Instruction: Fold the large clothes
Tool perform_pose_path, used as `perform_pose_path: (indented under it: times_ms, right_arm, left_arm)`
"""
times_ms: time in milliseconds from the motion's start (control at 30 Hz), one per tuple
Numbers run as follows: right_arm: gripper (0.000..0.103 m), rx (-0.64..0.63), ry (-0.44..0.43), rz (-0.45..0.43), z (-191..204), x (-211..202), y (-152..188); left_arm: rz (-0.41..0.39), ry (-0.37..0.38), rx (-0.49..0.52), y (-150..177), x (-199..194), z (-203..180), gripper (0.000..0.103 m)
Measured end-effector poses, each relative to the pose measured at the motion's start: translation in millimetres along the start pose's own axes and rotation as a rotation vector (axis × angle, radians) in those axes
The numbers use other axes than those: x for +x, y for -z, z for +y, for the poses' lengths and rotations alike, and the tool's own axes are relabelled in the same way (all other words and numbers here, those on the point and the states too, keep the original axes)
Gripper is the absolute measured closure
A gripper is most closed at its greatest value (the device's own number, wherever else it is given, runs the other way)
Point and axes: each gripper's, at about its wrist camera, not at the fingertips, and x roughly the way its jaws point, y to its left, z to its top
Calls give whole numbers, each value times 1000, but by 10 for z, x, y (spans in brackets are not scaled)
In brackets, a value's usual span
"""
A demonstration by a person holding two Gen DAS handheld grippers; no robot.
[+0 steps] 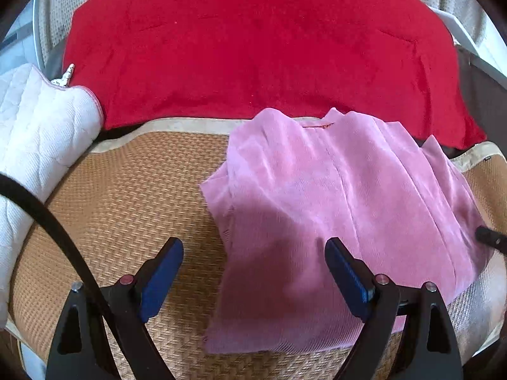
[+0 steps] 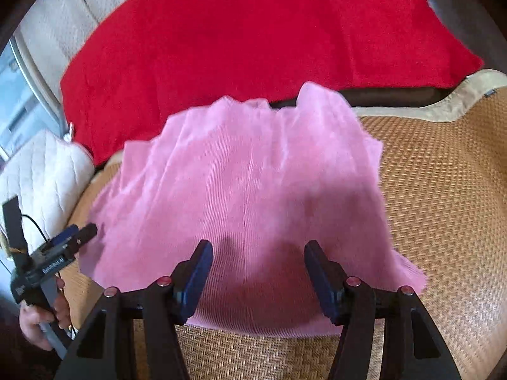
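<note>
Pink garment: partly folded on mat, near back edge. Left claw, right claw: spread, empty. Final folds left.

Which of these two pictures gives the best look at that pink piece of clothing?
The right wrist view. There the pink garment sits in the middle, with nearly its whole outline visible on the woven mat, though slightly blurred. The left wrist view is sharper, but shows the garment off to the right, its near edge partly hidden behind the gripper.
</note>
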Motion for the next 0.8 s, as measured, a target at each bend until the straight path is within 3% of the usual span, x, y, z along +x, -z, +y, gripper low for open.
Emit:
perform_pose_path:
  times_ms: [67, 133, 200, 300, 367, 567, 700, 800]
  right_arm:
    - [39, 9, -1, -12, -46, -40, 13]
    - [49, 13, -2, 34, -88, 49, 47]
    - [50, 16, 2, 75, -132, 161, 63]
    - [51, 25, -10, 73, -153, 108, 55]
    - [51, 52, -68, 67, -196, 24, 34]
    - [51, 121, -176, 33, -336, -143, -7]
    - [50, 152, -163, 128, -344, 130, 43]
    - [50, 154, -169, 120, -328, 117, 10]
  left_arm:
    - [14, 5, 10, 31, 13, 36, 12]
    - [45, -4, 29, 78, 63, 41, 12]
    - [70, 3, 32, 113, 113, 74, 13]
    - [86, 82, -3, 132, 111, 140, 28]
    - [82, 123, -23, 136, 76, 150, 36]
    - [-5, 147, -40, 83, -125, 151, 36]
    - [94, 119, -24, 127, 105, 114, 36]
    - [118, 125, -32, 168, 147, 67, 35]
